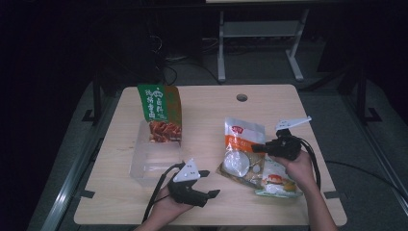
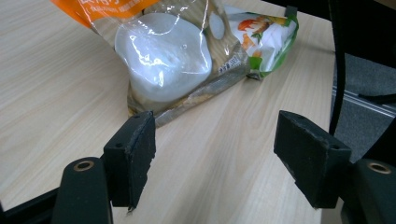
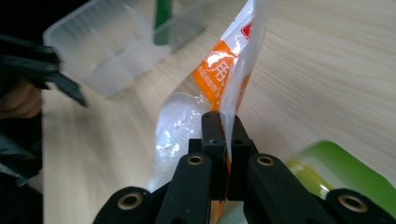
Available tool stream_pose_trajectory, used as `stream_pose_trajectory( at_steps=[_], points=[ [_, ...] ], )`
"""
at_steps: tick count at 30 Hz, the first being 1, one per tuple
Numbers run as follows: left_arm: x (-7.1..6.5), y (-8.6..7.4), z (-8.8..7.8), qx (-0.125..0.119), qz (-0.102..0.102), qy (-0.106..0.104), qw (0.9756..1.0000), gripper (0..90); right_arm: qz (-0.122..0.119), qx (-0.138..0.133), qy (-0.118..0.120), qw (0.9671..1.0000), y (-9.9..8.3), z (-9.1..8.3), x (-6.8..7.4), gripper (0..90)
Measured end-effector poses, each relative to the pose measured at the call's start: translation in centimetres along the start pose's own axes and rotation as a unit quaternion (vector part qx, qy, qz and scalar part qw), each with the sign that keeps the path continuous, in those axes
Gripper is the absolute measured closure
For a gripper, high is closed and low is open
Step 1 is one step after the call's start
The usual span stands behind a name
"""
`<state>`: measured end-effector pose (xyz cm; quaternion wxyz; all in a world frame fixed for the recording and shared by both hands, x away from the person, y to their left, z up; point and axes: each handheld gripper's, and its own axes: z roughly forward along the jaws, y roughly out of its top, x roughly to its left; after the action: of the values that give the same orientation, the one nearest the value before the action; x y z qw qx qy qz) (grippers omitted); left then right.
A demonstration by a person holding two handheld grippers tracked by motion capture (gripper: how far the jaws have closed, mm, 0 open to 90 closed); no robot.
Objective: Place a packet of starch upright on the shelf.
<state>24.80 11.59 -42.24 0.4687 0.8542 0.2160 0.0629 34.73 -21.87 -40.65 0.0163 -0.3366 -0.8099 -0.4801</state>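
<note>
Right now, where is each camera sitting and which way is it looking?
High view: above the person's side, looking forward and down on the table; both hands, the left gripper and the right gripper show.
Left gripper view: rides on the left gripper, looking along its open fingers at the orange snack bag.
Right gripper view: rides on the right gripper, whose fingers pinch the orange snack bag's edge, facing the clear box.
All three share the orange snack bag.

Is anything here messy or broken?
Nothing looks spilled or broken. The orange snack bag lies partly over the green-edged bag, its edge pinched by the right gripper. The green packet stands upright in the clear box.
</note>
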Motion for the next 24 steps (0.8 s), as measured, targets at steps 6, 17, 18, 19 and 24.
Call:
stream_pose_trajectory(
  at_steps=[6,17,18,19,24],
  points=[
    [0.7,1.4,1.3,-0.003,-0.012,0.003,0.9999,29.5,-0.046,-0.012,0.011,0.9988,-0.1,-0.1,1.6,89.6],
    [2.4,2.6,3.9,0.007,-0.034,0.04,0.9986,31.5,-0.087,-0.013,0.029,0.9957,-0.2,-0.2,2.8,89.6],
    [2.5,2.5,4.1,0.009,-0.04,0.041,0.9983,32.2,-0.089,-0.013,0.032,0.9955,-0.2,-0.3,2.9,89.6],
    [2.5,2.5,4.1,0.009,-0.04,0.041,0.9983,32.4,-0.089,-0.013,0.032,0.9955,-0.2,-0.3,2.9,89.6],
    [3.1,2.5,4.9,0.014,-0.054,0.047,0.9974,35.4,-0.103,-0.012,0.039,0.9939,-0.1,-0.3,3.2,89.6]
  ],
)
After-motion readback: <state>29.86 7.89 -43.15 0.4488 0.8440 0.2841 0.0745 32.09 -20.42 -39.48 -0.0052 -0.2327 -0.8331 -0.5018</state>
